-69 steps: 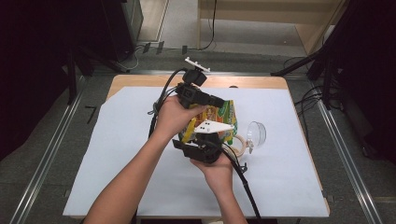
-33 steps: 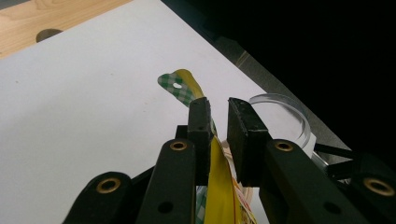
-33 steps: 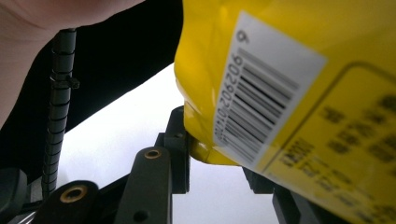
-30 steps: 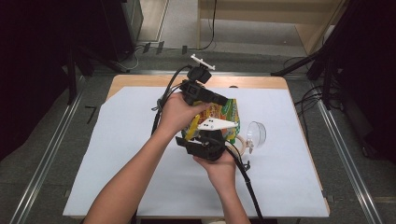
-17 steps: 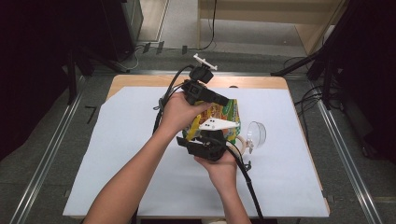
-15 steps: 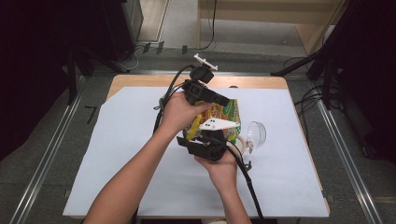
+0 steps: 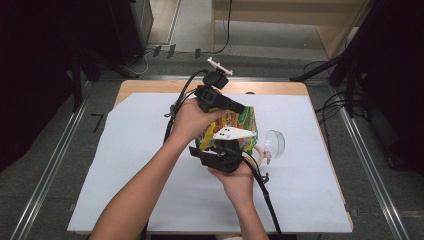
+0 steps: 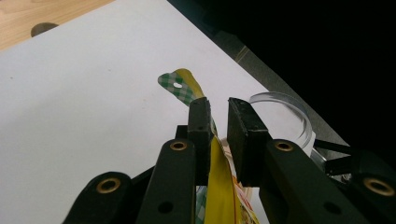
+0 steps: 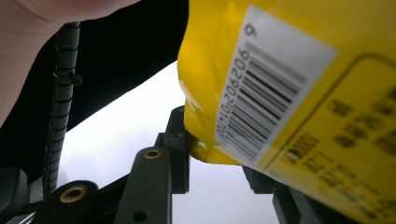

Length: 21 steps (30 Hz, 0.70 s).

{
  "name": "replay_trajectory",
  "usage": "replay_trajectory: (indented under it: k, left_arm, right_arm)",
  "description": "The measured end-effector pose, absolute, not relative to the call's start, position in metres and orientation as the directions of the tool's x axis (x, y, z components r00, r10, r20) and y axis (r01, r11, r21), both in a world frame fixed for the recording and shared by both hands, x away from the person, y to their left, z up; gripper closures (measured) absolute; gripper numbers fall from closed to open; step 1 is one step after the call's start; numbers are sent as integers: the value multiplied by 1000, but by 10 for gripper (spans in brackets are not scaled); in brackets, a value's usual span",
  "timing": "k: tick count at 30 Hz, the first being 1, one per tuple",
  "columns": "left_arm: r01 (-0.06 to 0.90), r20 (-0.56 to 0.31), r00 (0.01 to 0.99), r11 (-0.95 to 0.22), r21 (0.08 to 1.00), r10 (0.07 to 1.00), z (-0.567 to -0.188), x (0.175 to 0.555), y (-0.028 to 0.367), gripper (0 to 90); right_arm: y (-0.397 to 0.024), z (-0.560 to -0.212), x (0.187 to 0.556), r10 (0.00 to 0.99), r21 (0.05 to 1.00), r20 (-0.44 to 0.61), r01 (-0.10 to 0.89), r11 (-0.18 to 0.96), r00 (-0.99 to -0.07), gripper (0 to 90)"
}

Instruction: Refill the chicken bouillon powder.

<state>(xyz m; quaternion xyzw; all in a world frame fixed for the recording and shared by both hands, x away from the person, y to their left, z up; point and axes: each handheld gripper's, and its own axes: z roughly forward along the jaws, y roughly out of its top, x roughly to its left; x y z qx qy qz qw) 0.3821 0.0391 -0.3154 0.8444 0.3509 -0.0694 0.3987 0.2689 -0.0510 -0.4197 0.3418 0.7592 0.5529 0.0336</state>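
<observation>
- The left gripper (image 7: 235, 106) is pinching the top seam of the bag (image 7: 239, 125); in the left gripper view its jaws are standing close together with the yellow film (image 8: 218, 186) running up between them, and the checked tab with its hang hole (image 8: 177, 86) is sticking out past the tips.
- The right gripper (image 7: 220, 150) is holding the bag's lower end: in the right gripper view a yellow corner (image 9: 201, 135) is sitting between the jaws, beside the barcode label (image 9: 266, 98). The far jaw is hidden behind the bag, so whether the pads are truly pressing is a judgement, though it looks like a grip.
- The bag is hanging between the two grippers above the white sheet (image 7: 125, 165), toward the table's far right part, its long axis running from the left gripper on the far side to the right gripper on the near side.
- Both hands are equally close, one at each end, so the coming move probably turns on pulling those ends apart or tearing at the top seam.
- A clear cup (image 7: 274, 142) is lying just right of the bag, close enough to be knocked.
</observation>
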Motion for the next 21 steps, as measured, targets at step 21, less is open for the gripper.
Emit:
replay_trajectory:
  k: [21]
  left_arm:
    - [662,-427,736,-430,614,525,-323,378,49,795]
  right_arm:
    - [-47,-426,264,546,859,323,482,174,-773,676]
